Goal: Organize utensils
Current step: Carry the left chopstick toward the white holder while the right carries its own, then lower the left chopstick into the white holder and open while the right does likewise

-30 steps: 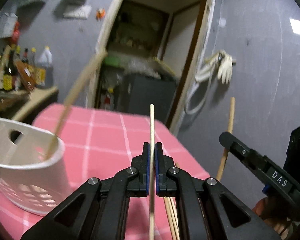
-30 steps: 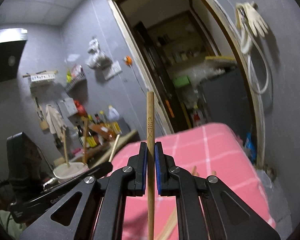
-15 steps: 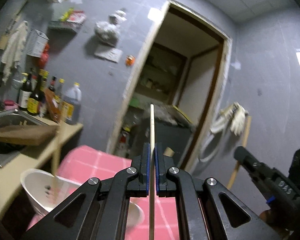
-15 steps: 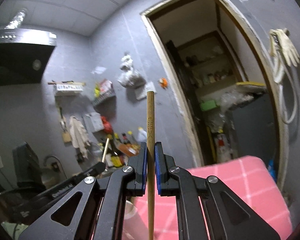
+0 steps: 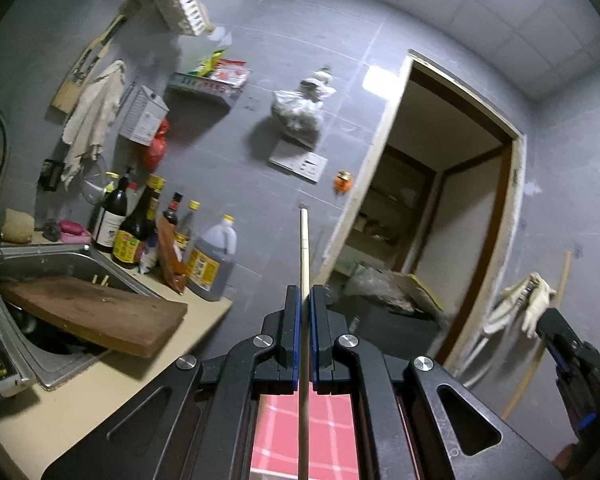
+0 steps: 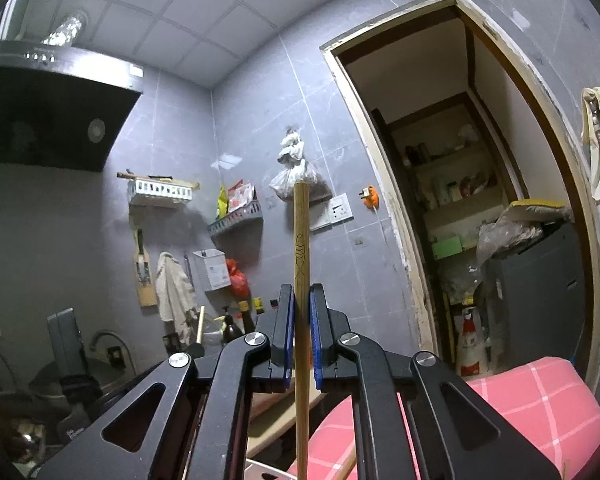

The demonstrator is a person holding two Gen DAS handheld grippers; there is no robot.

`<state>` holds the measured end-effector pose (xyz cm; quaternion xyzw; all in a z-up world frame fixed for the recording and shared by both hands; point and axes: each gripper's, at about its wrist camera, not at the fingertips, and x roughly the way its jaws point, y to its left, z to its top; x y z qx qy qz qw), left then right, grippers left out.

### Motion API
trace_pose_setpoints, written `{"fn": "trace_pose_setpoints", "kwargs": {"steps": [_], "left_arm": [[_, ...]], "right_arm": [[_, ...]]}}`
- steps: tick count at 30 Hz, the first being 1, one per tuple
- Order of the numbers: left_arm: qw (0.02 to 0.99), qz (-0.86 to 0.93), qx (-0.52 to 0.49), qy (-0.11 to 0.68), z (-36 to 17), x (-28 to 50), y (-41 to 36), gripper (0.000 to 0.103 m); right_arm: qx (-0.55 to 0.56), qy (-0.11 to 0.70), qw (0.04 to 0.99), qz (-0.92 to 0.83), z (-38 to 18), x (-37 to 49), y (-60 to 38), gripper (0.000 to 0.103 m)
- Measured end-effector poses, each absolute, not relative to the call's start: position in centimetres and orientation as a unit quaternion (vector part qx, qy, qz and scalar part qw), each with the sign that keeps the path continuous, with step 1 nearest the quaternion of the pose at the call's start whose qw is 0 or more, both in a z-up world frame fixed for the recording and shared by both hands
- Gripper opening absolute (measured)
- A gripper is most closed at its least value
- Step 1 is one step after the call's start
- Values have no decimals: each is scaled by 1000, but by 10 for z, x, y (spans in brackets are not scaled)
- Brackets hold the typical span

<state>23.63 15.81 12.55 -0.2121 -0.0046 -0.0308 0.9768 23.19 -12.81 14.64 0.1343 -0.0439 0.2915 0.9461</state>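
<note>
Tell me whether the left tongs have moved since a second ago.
Yes. The left tongs rose and swung left: the doorway slid right and the sink appeared.

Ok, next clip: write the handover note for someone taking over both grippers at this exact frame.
Left gripper: shut on a pale chopstick, standing upright between the pads.
Right gripper: shut on a darker chopstick with a fish drawing, also upright.
Both are raised, facing the kitchen wall and doorway.
Job's things: the pink checked table is below; a white holder rim shows at the bottom edge of the right view, with another wooden stick beside it.
Done: one chopstick picked up in each gripper.
Left: put both in the holder, probably, then gather any remaining sticks.
</note>
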Motion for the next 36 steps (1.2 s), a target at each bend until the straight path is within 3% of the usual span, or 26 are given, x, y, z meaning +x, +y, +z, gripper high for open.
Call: {"fn": "trace_pose_setpoints", "kwargs": {"steps": [36], "left_arm": [[986,-1,-164,40,50,231,143,3]], "right_arm": [[86,55,954,281,76,246,-99,6]]}}
